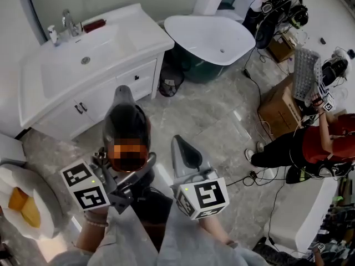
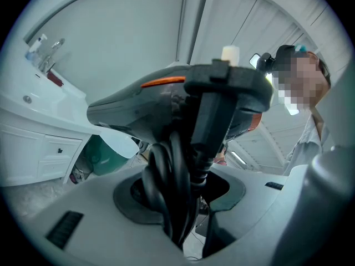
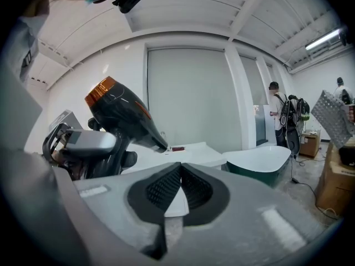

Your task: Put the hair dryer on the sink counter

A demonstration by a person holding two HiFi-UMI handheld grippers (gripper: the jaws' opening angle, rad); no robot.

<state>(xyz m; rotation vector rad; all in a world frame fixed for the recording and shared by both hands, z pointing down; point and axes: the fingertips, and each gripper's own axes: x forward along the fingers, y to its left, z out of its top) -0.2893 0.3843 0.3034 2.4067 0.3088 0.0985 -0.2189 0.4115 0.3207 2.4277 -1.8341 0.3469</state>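
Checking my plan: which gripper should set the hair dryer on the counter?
Left: the left gripper holds the hair dryer, nearer the sink counter; the right gripper is shut and empty.

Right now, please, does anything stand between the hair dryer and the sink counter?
Nothing visible does: only bare floor lies between the hair dryer, held by the left gripper, and the sink counter.

The sink counter [image 1: 145,37] was bare along its front edge and at its right end, open to a reach from the floor side. Along its back edge stood a faucet [image 1: 69,22], a small bottle [image 1: 53,35] and a red item [image 1: 94,25]. A bathtub [image 1: 211,37] stood just beside its right end.
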